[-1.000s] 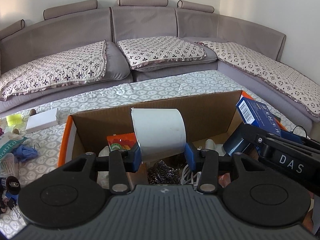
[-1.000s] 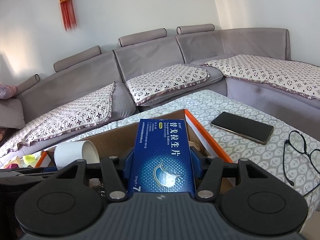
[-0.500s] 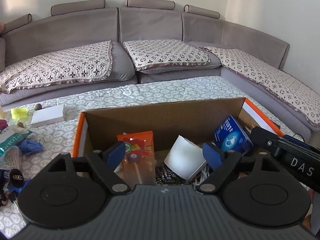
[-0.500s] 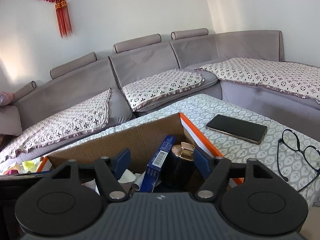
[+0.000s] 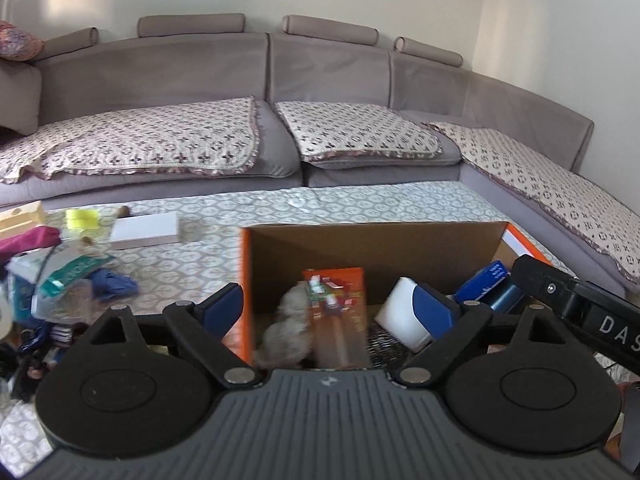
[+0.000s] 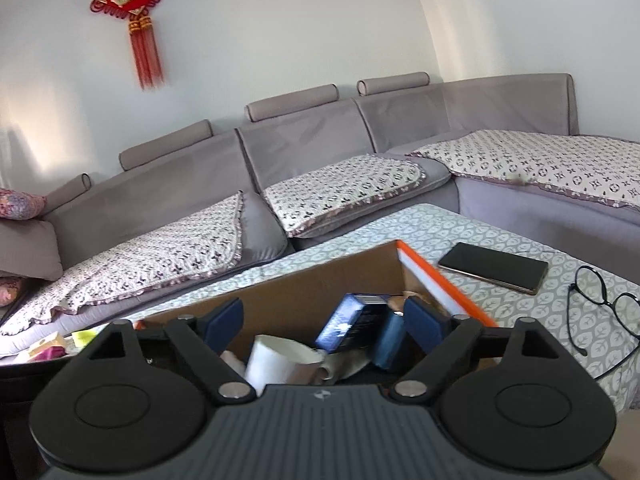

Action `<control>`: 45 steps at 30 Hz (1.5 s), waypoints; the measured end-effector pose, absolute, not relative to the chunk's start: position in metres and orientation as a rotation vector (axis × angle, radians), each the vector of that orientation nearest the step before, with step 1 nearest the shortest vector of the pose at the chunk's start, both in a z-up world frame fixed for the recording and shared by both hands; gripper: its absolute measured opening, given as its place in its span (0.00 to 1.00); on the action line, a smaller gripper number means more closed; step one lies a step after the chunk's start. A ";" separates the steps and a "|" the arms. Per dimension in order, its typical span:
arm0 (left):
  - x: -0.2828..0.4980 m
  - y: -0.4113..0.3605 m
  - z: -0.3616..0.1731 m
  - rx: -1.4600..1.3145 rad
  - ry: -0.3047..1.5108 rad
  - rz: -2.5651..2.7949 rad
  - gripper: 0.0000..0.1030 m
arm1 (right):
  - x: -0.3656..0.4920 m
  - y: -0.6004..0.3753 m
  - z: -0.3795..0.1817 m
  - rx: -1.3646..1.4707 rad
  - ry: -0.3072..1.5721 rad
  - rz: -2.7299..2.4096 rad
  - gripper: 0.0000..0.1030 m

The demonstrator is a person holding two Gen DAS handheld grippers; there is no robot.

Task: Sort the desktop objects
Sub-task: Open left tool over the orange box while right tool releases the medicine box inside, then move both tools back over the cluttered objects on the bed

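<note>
Both the left claw (image 5: 328, 304) and right claw (image 6: 324, 316) are opening, gripping nothing.

- Open cardboard box (image 5: 372, 248), orange-edged, standing on the patterned cloth.
- White roll (image 5: 402, 316) lying tilted inside.
- Blue carton (image 6: 348, 322) leaning at the right end.
- Red packet (image 5: 338, 292) upright, left of middle.

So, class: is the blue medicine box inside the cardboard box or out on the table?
Inside. The blue medicine box leans tilted within the cardboard box walls.

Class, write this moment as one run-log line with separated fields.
left hand-held gripper: opening, empty | right hand-held gripper: opening, empty | white roll, blue box: in cardboard box
</note>
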State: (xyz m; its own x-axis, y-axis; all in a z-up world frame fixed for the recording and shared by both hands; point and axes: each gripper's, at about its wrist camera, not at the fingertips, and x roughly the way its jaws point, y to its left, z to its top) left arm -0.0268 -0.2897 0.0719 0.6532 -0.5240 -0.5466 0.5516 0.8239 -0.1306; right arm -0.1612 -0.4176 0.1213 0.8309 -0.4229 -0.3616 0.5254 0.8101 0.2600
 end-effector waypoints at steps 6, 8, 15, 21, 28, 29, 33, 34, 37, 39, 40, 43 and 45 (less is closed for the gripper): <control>-0.033 -0.258 0.068 0.055 0.564 -0.585 1.00 | -0.153 -0.383 0.125 0.350 0.279 -0.460 1.00; -0.034 -0.247 0.066 0.065 0.548 -0.579 1.00 | -0.148 -0.368 0.125 0.343 0.276 -0.425 1.00; -0.030 -0.192 0.056 0.086 0.534 -0.505 1.00 | -0.130 -0.319 0.127 0.333 0.233 -0.349 1.00; -0.015 -0.140 0.034 0.105 0.556 -0.367 1.00 | -0.114 -0.271 0.122 0.280 0.255 -0.250 1.00; -0.005 -0.098 0.024 0.090 0.535 -0.210 1.00 | -0.080 -0.221 0.107 0.157 0.336 -0.099 0.92; -0.004 -0.096 0.023 0.087 0.527 -0.197 1.00 | -0.073 -0.217 0.103 0.149 0.354 -0.091 0.84; -0.001 -0.106 0.017 0.102 0.497 -0.177 1.00 | -0.042 -0.212 0.076 0.118 0.443 -0.094 0.47; -0.004 -0.106 0.015 0.111 0.485 -0.183 1.00 | -0.037 -0.212 0.070 0.130 0.475 -0.091 0.46; 0.000 -0.117 0.007 0.148 0.461 -0.201 0.98 | -0.029 -0.217 0.060 0.147 0.504 -0.095 0.45; 0.003 -0.119 0.002 0.169 0.463 -0.199 0.96 | -0.026 -0.219 0.057 0.153 0.512 -0.085 0.45; 0.005 -0.114 -0.001 0.166 0.467 -0.200 0.94 | -0.022 -0.221 0.057 0.158 0.521 -0.086 0.45; 0.011 -0.110 -0.004 0.168 0.487 -0.184 0.89 | -0.019 -0.221 0.051 0.167 0.529 -0.079 0.45; 0.011 -0.106 -0.005 0.169 0.495 -0.173 0.87 | -0.017 -0.223 0.045 0.175 0.538 -0.072 0.41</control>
